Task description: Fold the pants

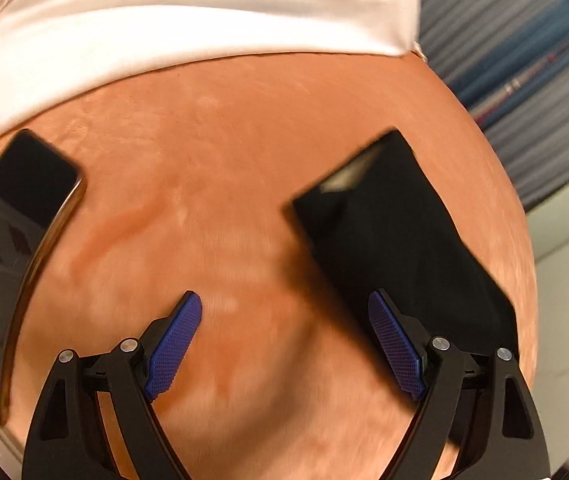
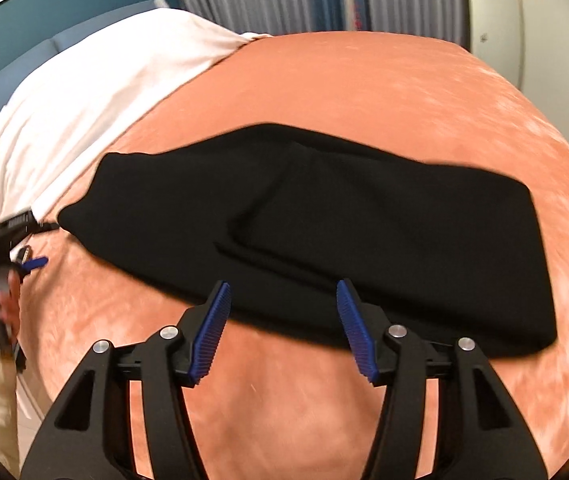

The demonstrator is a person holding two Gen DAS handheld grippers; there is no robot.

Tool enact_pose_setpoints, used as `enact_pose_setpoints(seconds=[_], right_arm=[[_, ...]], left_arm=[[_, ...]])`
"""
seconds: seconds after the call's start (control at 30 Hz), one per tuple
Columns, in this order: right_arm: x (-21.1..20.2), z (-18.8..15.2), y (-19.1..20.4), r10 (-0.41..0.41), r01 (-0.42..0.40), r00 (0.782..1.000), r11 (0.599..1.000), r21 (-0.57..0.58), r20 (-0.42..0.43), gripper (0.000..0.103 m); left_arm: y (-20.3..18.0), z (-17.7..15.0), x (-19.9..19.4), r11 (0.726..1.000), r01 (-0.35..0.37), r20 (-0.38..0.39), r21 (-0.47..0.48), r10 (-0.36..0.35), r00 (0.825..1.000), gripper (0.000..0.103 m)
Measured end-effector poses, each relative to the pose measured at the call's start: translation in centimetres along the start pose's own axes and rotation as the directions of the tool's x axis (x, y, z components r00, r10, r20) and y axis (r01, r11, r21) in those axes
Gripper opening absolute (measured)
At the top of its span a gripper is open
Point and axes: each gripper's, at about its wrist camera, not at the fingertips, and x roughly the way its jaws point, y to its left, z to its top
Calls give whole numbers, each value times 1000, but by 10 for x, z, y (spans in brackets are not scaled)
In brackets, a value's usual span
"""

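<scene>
Jaws of both the left gripper [image 1: 284,344] and right gripper [image 2: 282,328] stand apart, empty; for a neat fold, grab the pants [image 2: 324,220] by matching corners above the bed [image 2: 364,80].

Warm indoor light, motion blur, fisheye edges dark and curved

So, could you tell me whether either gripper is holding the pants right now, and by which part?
Nothing is held. The left gripper and right gripper both have open, empty jaws; the black pants lie free on the orange blanket.
</scene>
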Motion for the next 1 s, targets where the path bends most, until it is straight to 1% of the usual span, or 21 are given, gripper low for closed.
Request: enact_pose_setpoints(seconds=[0.07, 0.13, 0.17, 0.2, 0.3, 0.37, 0.4, 0.47, 0.53, 0.57, 0.6, 0.7, 0.8, 0.83, 0.93, 1.0], right_arm=[[1, -9, -4, 4, -4, 1000, 999, 42, -14, 54], [0, -17, -8, 5, -3, 1000, 997, 72, -24, 54], [-2, -20, -12, -3, 5, 1000, 997, 81, -26, 54], [-3, -21, -15, -7, 9, 1000, 996, 86, -27, 54], [-3, -24, -18, -9, 12, 1000, 994, 107, -27, 54], [-4, -25, -23, -8, 11, 1000, 992, 123, -29, 54], [-4, -25, -25, -8, 12, 1000, 992, 128, -28, 54], [-7, -26, -32, -4, 8, 1000, 990, 138, -26, 54], [-10, -27, -37, -5, 8, 1000, 989, 146, -23, 54], [-11, -28, -40, -5, 8, 1000, 989, 150, -21, 54], [-13, -30, -43, -8, 11, 1000, 988, 156, -19, 54], [-17, -35, -56, -12, 15, 1000, 984, 178, -16, 55], [-23, -41, -70, -15, 17, 1000, 979, 205, -11, 55], [-25, -43, -76, -16, 17, 1000, 976, 216, -9, 55], [-31, -50, -92, -15, 15, 1000, 968, 250, -2, 55], [-34, -54, -102, -9, 9, 1000, 963, 269, -1, 55]], left_arm=[[-3, 10, 8, 1000, 20, 9, -16, -20, 1000, 83], [-9, 19, 21, 999, 12, -24, -30, -12, 1000, 84], [-11, 21, 25, 999, 6, -24, -35, -7, 1000, 90], [-15, 23, 27, 999, 6, -20, -36, -7, 1000, 92], [-27, 28, 38, 1000, -27, -20, 1, 27, 999, 91], [-36, 30, 44, 998, -44, -20, 43, 45, 999, 90], [-40, 30, 46, 998, -40, -14, 57, 41, 999, 78], [-45, 33, 52, 998, -3, -38, 67, 6, 999, 50], [-45, 39, 53, 999, -4, -17, 38, 5, 1000, 35], [-45, 39, 53, 999, 20, -19, 29, -19, 1000, 22], [-46, 41, 52, 999, 39, -25, 16, -39, 999, 16], [-54, 42, 44, 999, 38, -4, 19, -38, 999, 13], [-79, 40, 28, 996, 13, 54, 83, -18, 998, 13], [-92, 37, 19, 993, 12, 79, 114, -21, 997, 13], [-125, 32, -1, 985, 19, 121, 174, -40, 992, 13], [-147, 28, -11, 978, 24, 131, 207, -52, 990, 13]])
